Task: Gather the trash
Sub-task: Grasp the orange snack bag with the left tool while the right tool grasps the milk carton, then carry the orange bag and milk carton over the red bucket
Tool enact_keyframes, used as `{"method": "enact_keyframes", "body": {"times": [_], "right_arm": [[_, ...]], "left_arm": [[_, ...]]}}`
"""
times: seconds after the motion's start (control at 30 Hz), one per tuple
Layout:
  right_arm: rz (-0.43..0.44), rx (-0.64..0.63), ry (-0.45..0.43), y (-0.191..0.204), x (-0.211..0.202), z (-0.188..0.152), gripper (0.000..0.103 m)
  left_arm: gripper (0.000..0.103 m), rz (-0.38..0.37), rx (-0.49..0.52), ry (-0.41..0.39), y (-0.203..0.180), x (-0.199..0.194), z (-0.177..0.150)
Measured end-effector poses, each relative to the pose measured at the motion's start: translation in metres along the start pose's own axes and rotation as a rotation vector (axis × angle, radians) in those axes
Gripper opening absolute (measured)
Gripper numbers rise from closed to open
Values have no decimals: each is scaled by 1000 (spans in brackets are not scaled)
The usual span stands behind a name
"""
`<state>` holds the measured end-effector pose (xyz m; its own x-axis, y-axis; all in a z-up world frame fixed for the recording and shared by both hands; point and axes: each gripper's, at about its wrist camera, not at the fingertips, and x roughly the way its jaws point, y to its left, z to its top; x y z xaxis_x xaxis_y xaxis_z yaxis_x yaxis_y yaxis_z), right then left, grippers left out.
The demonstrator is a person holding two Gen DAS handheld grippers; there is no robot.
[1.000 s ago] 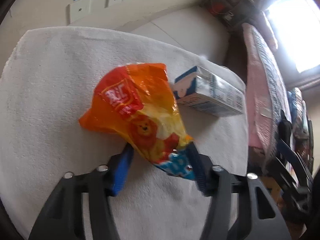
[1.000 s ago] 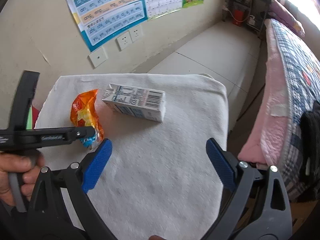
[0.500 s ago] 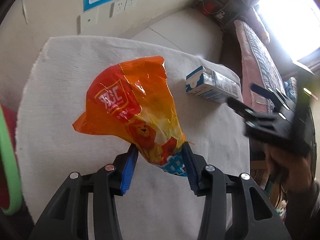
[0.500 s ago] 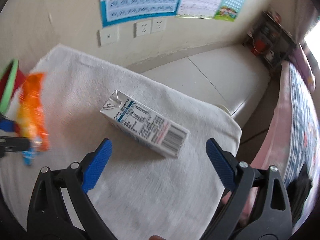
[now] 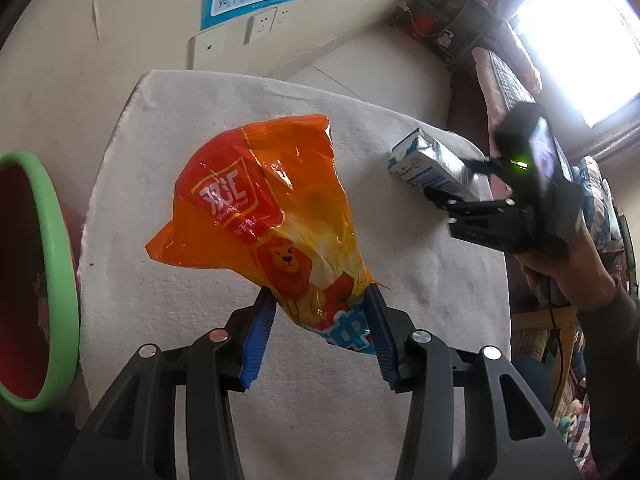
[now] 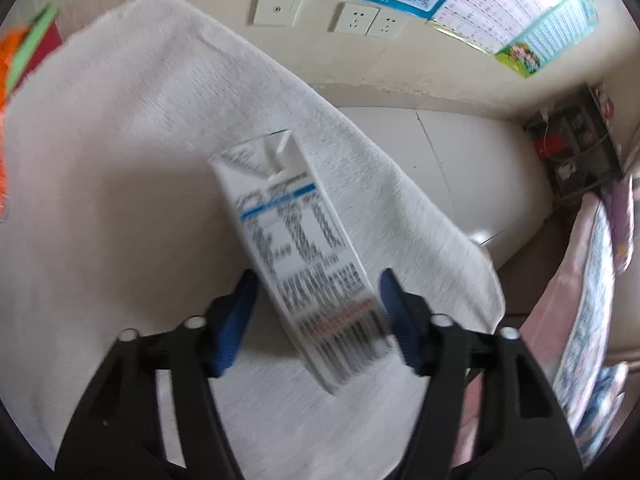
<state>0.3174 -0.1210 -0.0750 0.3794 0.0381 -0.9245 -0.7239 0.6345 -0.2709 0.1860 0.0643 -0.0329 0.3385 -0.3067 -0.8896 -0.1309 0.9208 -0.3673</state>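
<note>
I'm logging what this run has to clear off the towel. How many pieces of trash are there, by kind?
Orange snack bag: 1, pinched in the left tool
Milk carton: 1, between the right tool's fingers
Total: 2

The snack bag (image 5: 272, 220) is orange and red with a yellow middle, a lion face, and white characters on its red panel; the milk carton (image 6: 304, 256) is white with black print, a blue stripe and a barcode; the bin rim (image 5: 56, 264) is green.
</note>
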Motion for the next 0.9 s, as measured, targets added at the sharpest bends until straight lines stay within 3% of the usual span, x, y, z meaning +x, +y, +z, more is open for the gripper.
{"method": "enact_keyframes", "body": {"times": [0.1,0.33,0.53,0.9], "right_arm": [[12,67,4,0,-13,-14,40],[85,272,6,11,-47,-53,39],[84,379,-51,38,-89,-73,39],[161,524,-192,70,-148,-68,39]], "left_arm": [[43,-5,-7,-6,3,0,-1],[44,-20,15,-40,-2,-12,-7],[44,-11,25,-85,-1,-34,-16],[44,37,11,-158,26,-83,-41]]}}
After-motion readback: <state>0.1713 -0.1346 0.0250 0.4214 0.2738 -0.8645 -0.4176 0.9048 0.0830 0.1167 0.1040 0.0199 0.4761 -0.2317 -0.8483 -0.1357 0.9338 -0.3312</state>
